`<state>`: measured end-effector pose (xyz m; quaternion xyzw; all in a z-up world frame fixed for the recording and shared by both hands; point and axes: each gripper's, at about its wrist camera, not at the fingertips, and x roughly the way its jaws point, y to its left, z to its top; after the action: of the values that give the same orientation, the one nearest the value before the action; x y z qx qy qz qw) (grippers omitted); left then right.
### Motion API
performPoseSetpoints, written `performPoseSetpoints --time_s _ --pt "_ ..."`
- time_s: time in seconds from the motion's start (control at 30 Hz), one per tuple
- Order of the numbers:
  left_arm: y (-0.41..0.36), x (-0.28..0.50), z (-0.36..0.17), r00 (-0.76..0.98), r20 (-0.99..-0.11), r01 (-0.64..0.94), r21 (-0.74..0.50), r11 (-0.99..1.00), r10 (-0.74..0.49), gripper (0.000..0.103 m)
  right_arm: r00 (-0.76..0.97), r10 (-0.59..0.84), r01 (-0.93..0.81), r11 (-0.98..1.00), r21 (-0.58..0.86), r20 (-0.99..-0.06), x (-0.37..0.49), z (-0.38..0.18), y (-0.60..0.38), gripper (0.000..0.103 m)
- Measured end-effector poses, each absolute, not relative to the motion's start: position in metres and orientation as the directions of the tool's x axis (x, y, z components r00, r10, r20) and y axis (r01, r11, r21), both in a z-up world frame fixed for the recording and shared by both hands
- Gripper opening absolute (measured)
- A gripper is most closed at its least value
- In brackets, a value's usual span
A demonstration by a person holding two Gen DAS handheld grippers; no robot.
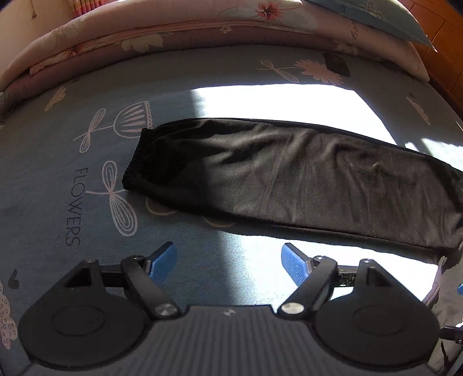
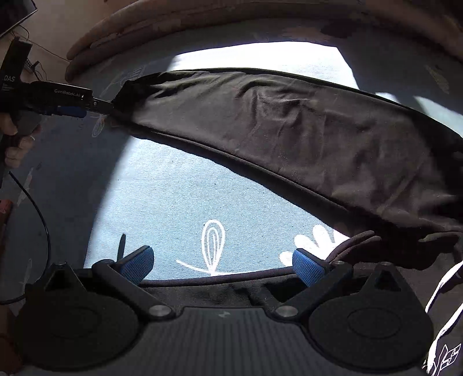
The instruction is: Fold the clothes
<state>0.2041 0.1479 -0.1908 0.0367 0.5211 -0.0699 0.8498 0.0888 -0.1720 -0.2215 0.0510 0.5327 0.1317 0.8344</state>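
- A bed (image 1: pixel 43 162) fills both views, covered by a blue-grey sheet (image 1: pixel 179 72) printed with pale flower and leaf outlines and the word "FLOWERS" (image 1: pixel 72 206).
- A hard-edged patch of sunlight (image 1: pixel 277 101) lies across the middle of the sheet; the rest of it sits in shade.
- Along the bed's far edge lies a rolled pink quilt (image 1: pixel 173 26) with a floral print.
- A blue pillow (image 1: pixel 373 14) rests on the quilt at the far right corner.
- Orange-brown wooden panelling (image 1: pixel 439 34) stands beyond that corner.
- A dark rectangular object (image 1: pixel 337 65) lies flat on the sheet near the quilt; what it is cannot be told.
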Motion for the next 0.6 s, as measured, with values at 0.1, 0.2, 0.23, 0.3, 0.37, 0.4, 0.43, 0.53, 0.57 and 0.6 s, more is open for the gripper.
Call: performPoseSetpoints --time_s 0.1,0.2,0.23,0.3,0.37,0.4,0.43,0.53,0.57,0.6 --pt "0.154 0.164 -0.181 0.391 -0.918 0.129 -0.012 0.992 -0.062 0.080 0.378 0.183 -0.089 0.983 0.161 -0.908 0.083 -0.232 -0.196 0.103" --pt "0.163 0.129 -0.174 0.360 -0.932 0.089 -0.014 0.996 -0.045 0.080 0.326 0.134 -0.019 0.991 0.135 -0.936 0.078 -0.258 -0.209 0.103" --pt "0.166 0.119 -0.171 0.349 -0.936 0.074 -0.019 0.997 -0.044 0.080 0.325 0.147 -0.013 0.988 0.151 -0.934 0.079 -0.263 -0.210 0.103" --pt "0.172 0.103 -0.167 0.329 -0.942 0.048 -0.048 0.998 -0.061 0.080 0.323 0.192 -0.040 0.981 0.190 -0.927 0.086 -0.271 -0.203 0.103" --pt "0.175 0.090 -0.165 0.326 -0.945 0.049 -0.024 0.998 -0.039 0.080 0.361 0.191 -0.077 0.982 0.175 -0.913 0.093 -0.277 -0.190 0.103" --pt "0.176 0.085 -0.163 0.327 -0.945 0.055 -0.008 0.998 -0.026 0.080 0.362 0.197 -0.093 0.980 0.175 -0.911 0.098 -0.282 -0.185 0.103" --pt "0.177 0.080 -0.162 0.327 -0.945 0.071 0.001 0.997 -0.022 0.080 0.366 0.189 -0.094 0.982 0.166 -0.911 0.102 -0.285 -0.181 0.103" --pt "0.178 0.063 -0.163 0.333 -0.943 0.111 0.026 0.993 -0.013 0.080 0.423 0.190 -0.072 0.982 0.176 -0.886 0.095 -0.274 -0.184 0.103" --pt "0.178 0.059 -0.166 0.330 -0.944 0.111 0.027 0.993 -0.011 0.080 0.442 0.198 -0.063 0.980 0.190 -0.875 0.088 -0.269 -0.186 0.103" --pt "0.178 0.056 -0.169 0.325 -0.946 0.104 0.023 0.994 -0.013 0.080 0.459 0.206 -0.055 0.977 0.204 -0.864 0.082 -0.264 -0.187 0.103"
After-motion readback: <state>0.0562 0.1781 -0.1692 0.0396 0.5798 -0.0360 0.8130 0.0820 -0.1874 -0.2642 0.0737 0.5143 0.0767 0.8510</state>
